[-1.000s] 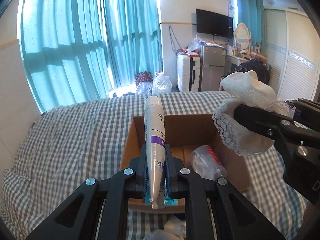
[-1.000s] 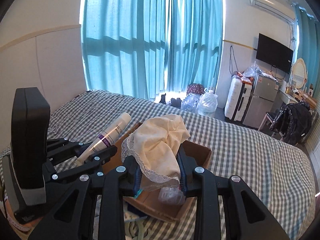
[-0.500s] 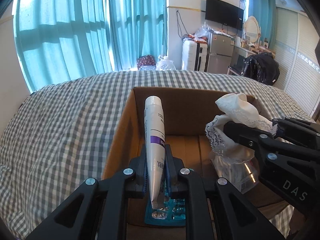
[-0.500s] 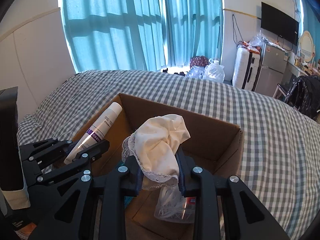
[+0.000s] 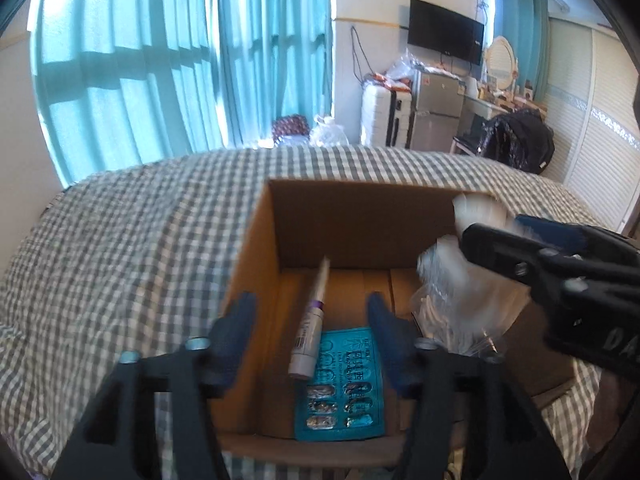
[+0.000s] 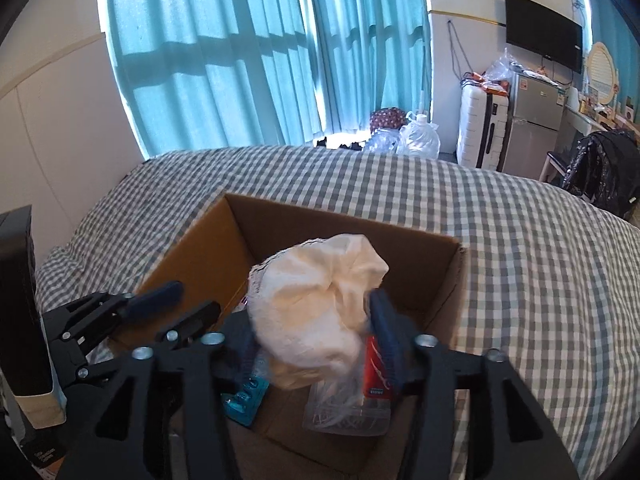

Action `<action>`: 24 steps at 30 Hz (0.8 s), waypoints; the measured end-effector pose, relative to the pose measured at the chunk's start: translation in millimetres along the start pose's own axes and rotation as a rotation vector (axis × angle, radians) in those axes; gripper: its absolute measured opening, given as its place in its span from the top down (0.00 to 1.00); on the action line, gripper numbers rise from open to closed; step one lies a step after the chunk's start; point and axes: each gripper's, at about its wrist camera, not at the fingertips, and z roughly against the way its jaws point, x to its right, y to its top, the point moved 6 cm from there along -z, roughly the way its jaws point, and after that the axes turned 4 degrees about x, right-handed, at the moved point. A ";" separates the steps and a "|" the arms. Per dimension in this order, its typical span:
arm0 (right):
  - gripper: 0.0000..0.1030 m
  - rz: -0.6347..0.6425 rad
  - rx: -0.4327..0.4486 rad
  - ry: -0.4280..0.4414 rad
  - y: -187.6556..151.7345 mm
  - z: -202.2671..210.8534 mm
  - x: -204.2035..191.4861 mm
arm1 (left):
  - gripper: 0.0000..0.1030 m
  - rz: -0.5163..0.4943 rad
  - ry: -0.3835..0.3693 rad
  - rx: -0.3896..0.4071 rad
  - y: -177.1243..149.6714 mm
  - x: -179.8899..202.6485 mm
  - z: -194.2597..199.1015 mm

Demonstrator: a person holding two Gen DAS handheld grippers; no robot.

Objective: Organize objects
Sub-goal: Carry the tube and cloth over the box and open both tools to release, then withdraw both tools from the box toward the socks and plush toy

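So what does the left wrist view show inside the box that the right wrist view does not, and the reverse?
Only the left wrist view shows the white tube, lying free in the cardboard box between the open left gripper fingers, partly on the teal blister pack.

Only the right wrist view shows the cream lace cloth whole, between the spread fingers of the right gripper, and the clear bag's red label.

Both show the box, the blister pack, the cloth, the clear plastic bag and the checked bedspread.
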 end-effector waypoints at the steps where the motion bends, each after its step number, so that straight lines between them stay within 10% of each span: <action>1: 0.31 -0.010 0.015 -0.007 3.2 6.7 0.7 | 0.37 0.003 0.002 0.006 1.8 -1.6 6.4; 10: 0.07 -0.031 0.093 -0.038 21.6 89.9 -2.2 | 0.03 0.054 0.046 0.069 17.5 -19.3 83.8; 24: 0.00 0.042 0.188 -0.084 10.4 228.5 -29.7 | 0.00 0.045 0.067 0.137 6.3 -22.9 191.8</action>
